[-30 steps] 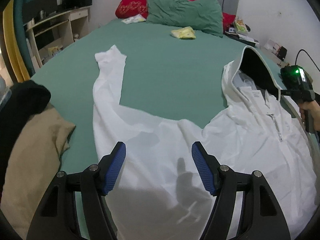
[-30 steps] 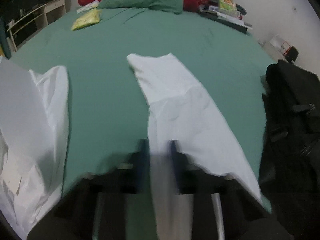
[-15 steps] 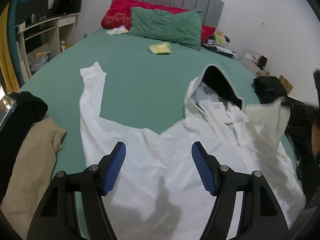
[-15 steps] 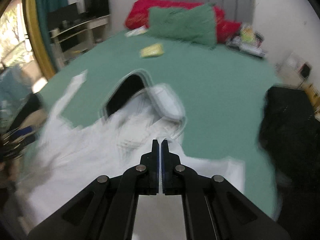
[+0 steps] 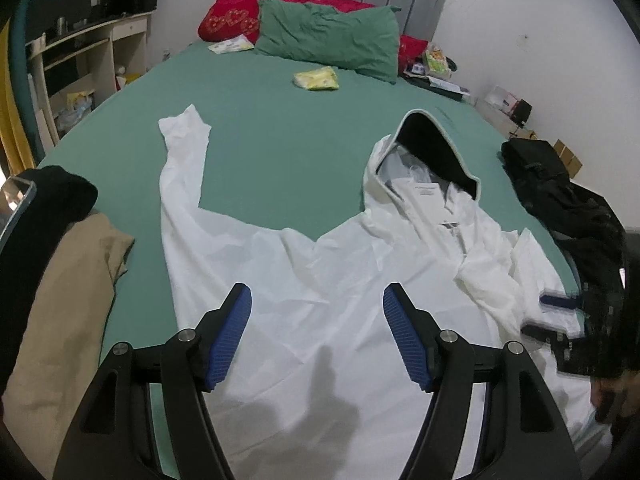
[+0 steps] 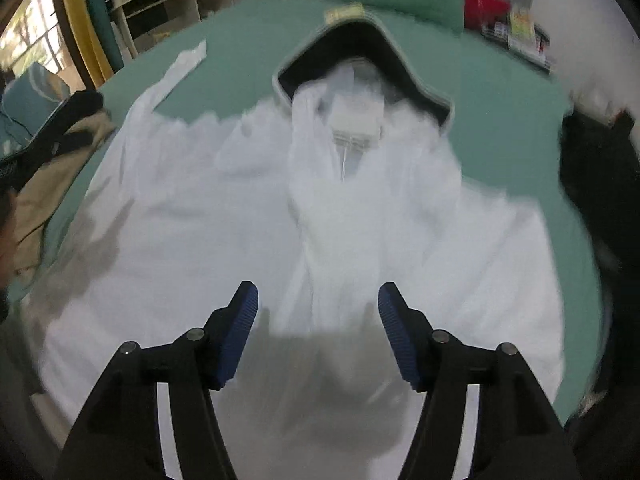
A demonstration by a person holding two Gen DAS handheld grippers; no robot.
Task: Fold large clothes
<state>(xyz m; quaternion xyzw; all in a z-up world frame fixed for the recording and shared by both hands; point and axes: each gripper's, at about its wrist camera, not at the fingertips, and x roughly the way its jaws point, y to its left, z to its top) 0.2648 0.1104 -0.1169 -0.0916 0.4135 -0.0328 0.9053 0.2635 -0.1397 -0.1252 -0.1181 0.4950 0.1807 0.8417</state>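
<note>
A thin white hooded jacket with a dark-lined hood (image 5: 320,280) is lying spread face up on the bed's green sheet (image 5: 280,148), its hood pointing toward the green pillow (image 5: 328,36) and red cushions at the grey headboard. One long sleeve (image 5: 180,168) is stretching out flat toward the desk side, while the other sleeve (image 5: 504,272) is lying folded in, crumpled over the chest beside the zip. The left tool (image 5: 316,336) is hovering above the jacket's lower body with its blue-padded jaws standing wide apart and nothing between them. The right tool (image 6: 318,332) is hanging over the jacket's middle, its view blurred; its jaws have just been opening and are now standing well apart, holding nothing, with only the cloth lying below. A tan garment (image 5: 60,300) and a black one are lying at the bed's left edge, a black bag (image 5: 560,200) at the right edge, and a small yellow packet (image 5: 316,79) near the pillow.
</note>
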